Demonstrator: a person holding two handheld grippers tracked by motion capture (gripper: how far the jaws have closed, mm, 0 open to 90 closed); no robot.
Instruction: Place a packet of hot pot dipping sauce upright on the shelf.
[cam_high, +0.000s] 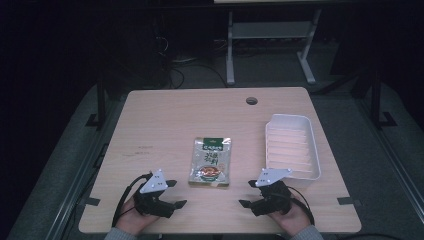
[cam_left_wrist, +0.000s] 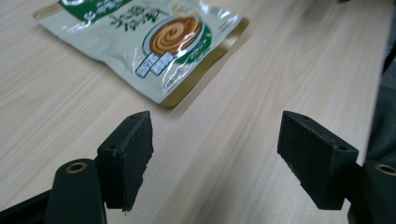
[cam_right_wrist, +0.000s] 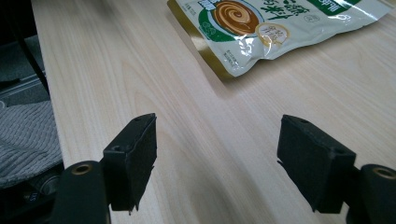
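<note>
**Both grippers open and empty near the table's front edge; sauce pouch lies flat between them**

High view: A light wooden table (cam_high: 150, 115) carries a flat food pouch (cam_high: 211, 161) with a green top band and a printed dish picture, lying near the middle and toward the front. A white ribbed tray (cam_high: 315, 150) sits to the right of the pouch, apart from it, with nothing in it. A round cable hole (cam_high: 251, 101) is cut near the far edge. The left gripper (cam_high: 174, 194) rests at the front left, held in a hand, jaws spread and pointing right toward the pouch's near corner. The right gripper (cam_high: 247, 194) rests at the front right, jaws spread and pointing left. Neither touches the pouch; both stand near its near end, one on each side.

Left gripper view: The left gripper (cam_left_wrist: 215, 144) shows its two black jaws wide apart with only bare table between them. The pouch (cam_left_wrist: 144, 44) lies ahead and to the left, its gold-edged corner nearest the left-hand jaw, not in contact.

Right gripper view: The right gripper (cam_right_wrist: 217, 147) likewise has jaws wide apart, gripping nothing. The pouch (cam_right_wrist: 275, 28) lies ahead toward the upper right, clear of both jaws. Grey fabric shows past the table edge at the left.
</note>
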